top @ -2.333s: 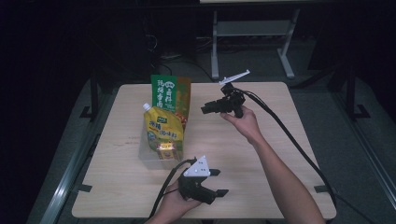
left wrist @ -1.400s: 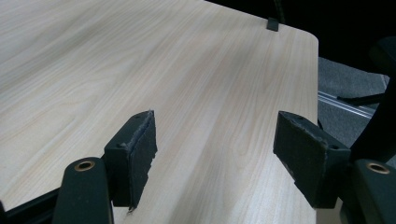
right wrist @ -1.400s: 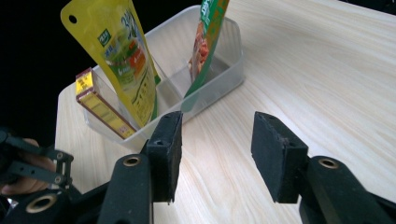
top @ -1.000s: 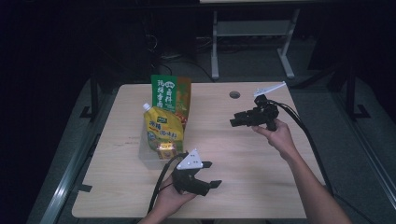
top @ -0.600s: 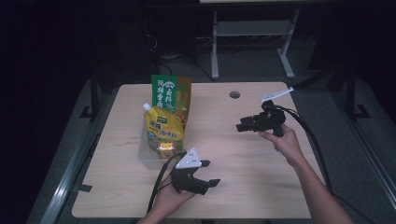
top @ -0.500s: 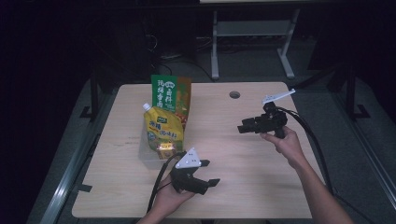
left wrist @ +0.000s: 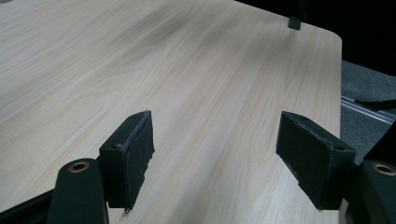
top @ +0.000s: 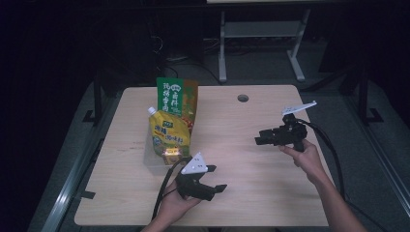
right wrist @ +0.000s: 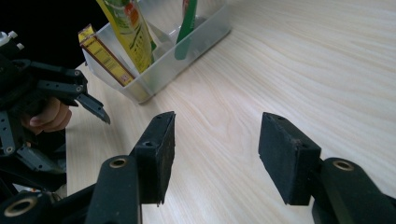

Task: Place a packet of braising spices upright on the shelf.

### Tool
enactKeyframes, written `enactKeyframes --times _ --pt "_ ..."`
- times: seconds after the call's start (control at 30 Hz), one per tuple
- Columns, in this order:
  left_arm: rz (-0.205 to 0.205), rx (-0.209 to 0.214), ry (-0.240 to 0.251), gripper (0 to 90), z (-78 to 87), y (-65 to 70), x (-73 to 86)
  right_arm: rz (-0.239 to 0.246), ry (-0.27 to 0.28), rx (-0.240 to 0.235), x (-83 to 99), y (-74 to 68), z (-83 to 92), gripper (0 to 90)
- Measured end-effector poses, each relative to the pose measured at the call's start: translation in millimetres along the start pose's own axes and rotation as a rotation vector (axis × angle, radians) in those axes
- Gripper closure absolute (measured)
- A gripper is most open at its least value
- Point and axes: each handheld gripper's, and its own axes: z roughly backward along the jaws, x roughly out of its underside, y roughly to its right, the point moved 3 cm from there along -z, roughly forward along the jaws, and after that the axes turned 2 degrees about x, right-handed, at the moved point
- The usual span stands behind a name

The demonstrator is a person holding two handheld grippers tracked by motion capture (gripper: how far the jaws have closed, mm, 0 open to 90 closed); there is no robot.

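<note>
Right claw (top: 258,140): you hold it above the bare desk (top: 251,169), jaws partly apart with nothing between them; they have just been opening a little, which suits a reach.
Left claw (top: 218,188): it sits low by the near edge of the desk, jaws wide and empty; in the left gripper view only wood grain lies ahead of the pads (left wrist: 140,154).
Clear bin (right wrist: 187,51): ahead of the right claw and off to its left, well apart from it; it stands on the desk, between the two claws as the right gripper view shows it.
Yellow pouch (top: 169,135): upright in the bin, spout at the top, leaning against the green packet (top: 176,96) behind it.
Small box (right wrist: 105,56): tilted at the bin's end nearest the left claw.
Likely step: bringing the right claw in toward the bin's contents.
Doing it well: open wider before you arrive, come in above the bin's rim, and take the pouch by its upper part, since the soft body will probably buckle.
Watch for: the bin looks light and may slide; steady it with the left claw if you pull upward.
</note>
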Motion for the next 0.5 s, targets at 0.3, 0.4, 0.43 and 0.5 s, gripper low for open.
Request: enactKeyframes --times 0.3,0.4,0.43,0.5 --pt "0.001 -0.013 0.001 26.6 0.6 -1.9 0.8 -0.028 0.004 0.005 19.9 3.1 9.3 44.3" --pt "0.001 -0.015 0.000 26.6 0.9 -2.7 1.1 -0.029 0.007 0.008 27.6 4.7 11.6 44.0" --pt "0.002 -0.016 -0.002 26.6 1.1 -2.8 1.2 -0.037 0.009 0.007 30.3 5.3 12.5 44.0" --pt "0.002 -0.019 -0.002 26.6 1.4 -3.1 1.3 -0.050 0.010 0.007 35.9 6.0 14.1 43.8"
